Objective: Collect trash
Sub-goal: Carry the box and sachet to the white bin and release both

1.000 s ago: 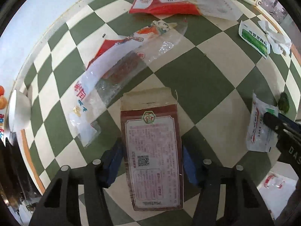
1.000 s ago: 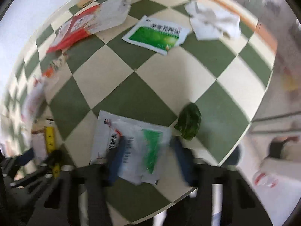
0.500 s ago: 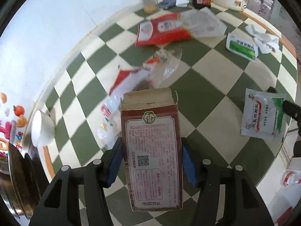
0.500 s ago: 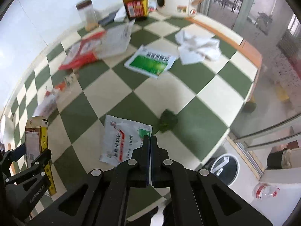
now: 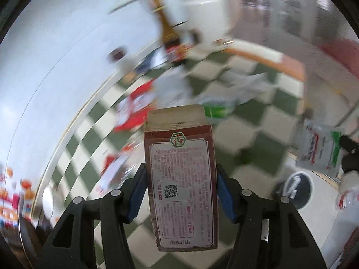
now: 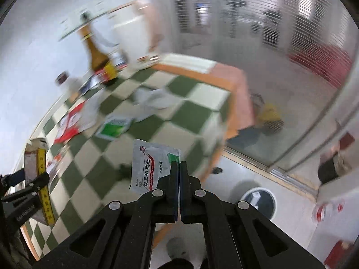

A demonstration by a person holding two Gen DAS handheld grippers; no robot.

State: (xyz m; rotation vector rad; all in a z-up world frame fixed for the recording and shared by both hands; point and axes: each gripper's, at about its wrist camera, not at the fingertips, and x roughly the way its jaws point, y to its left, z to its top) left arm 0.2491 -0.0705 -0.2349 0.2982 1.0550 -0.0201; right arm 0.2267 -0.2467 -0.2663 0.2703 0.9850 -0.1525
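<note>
My left gripper (image 5: pixel 180 192) is shut on a brown cardboard box (image 5: pixel 181 179) with a printed label, held upright above the checkered table (image 5: pixel 264 121). The box also shows at the left of the right wrist view (image 6: pixel 33 157). My right gripper (image 6: pixel 179 170) is shut on the corner of a white sachet (image 6: pixel 150 168) with red and green print, lifted off the table near its right edge. The sachet also shows at the right of the left wrist view (image 5: pixel 318 150).
On the table lie a red and white bag (image 6: pixel 74 121), a green and white packet (image 6: pixel 115 129) and crumpled white tissue (image 6: pixel 152 100). A brown bottle (image 6: pixel 98 60) and a white appliance (image 6: pixel 132 40) stand at the back. A round bin (image 6: pixel 258 201) sits on the floor below the table edge.
Both grippers have risen and tilted up from the table. The right one has lifted the sachet off the table. The left one still holds the box. The view is blurred by motion.
</note>
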